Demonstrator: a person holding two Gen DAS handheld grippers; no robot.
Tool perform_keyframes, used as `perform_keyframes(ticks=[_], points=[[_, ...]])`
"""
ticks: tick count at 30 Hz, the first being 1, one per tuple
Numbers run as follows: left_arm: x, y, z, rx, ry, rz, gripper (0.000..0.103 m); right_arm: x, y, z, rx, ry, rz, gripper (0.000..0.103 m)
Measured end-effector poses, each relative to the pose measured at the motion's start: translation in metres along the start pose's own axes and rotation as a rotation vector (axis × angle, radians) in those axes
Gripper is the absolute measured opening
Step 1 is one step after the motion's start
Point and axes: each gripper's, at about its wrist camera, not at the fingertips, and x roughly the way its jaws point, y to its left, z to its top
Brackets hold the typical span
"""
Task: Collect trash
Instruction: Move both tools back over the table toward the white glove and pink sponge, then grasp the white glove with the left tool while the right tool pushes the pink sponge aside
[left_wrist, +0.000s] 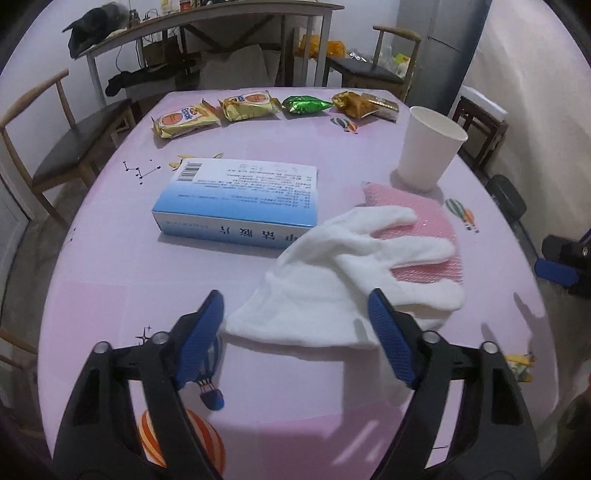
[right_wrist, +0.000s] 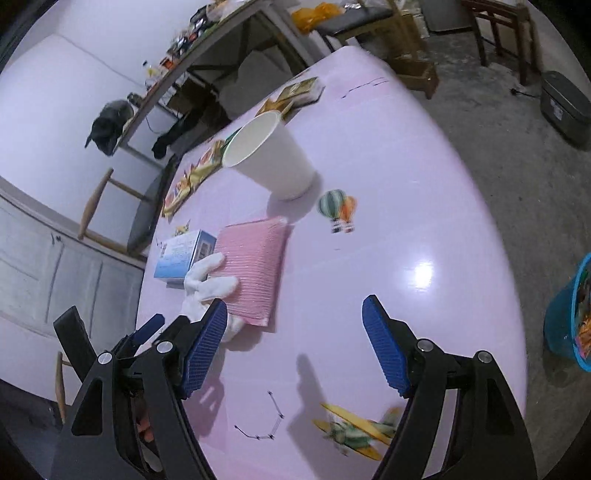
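Both jaws spread wide, nothing between the pads. Left gripper (left_wrist: 295, 314) hangs over the cuff end of the white cloth glove (left_wrist: 354, 273); right gripper (right_wrist: 295, 325) is over bare pink tablecloth (right_wrist: 388, 166), pink bubble mailer (right_wrist: 255, 266) just off its left finger.

Trash laid out on the table:
- Glove lies flat, fingers draped over the mailer, cuff toward us. We judge it soft and very light with no stiffness, so it will sag and trail. Pinch a bunched fold at the cuff or palm, not a single finger, or it may drag the mailer along.
- Mailer: thin, flexible, slick film, flat on the cloth. Hard to get a pad under; best taken at the free edge nearest the right gripper, once the glove is off it.
- White paper cup (left_wrist: 428, 147): upright beyond the mailer, looks empty from the right view. Light and crushable; take the rim wall lightly.
- Blue-and-white medicine box (left_wrist: 240, 199): stiff card, just left of the glove. Grip across the short faces.
- Snack wrappers (left_wrist: 218, 114) in a row at the far edge: crinkly, slippery foil; whether they are full we cannot tell.

Blue bin (right_wrist: 569, 317) sits on the floor off the table's right side, likely the drop point.
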Motion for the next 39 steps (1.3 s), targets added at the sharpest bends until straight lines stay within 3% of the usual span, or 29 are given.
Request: perform_keyframes(ticks=[5,11,23,28,33,39], points=[[0.013,0.003,-0.008,0.036,0.033,0.034,0.045,0.014,0.014,0.003,-0.031,0.018,-0.043,0.074],[0.010,0.010,-0.018,0.073,0.010,0.014,0.020,0.032,0.029,0.006,-0.060,0.031,-0.085,0.074],[-0.022,0.031,-0.060,0.067,0.006,-0.022,0.013,0.084,0.075,0.013,-0.121,0.086,-0.108,0.074],[-0.029,0.033,-0.067,0.071,0.013,-0.028,0.012,0.105,0.096,0.007,-0.217,0.116,-0.177,0.072],[-0.032,0.035,-0.070,0.075,0.028,-0.038,0.012,0.101,0.094,0.002,-0.281,0.090,-0.220,0.068],[-0.033,0.034,-0.071,0.077,0.035,-0.028,0.012,0.076,0.064,0.004,-0.286,0.059,-0.285,0.068]])
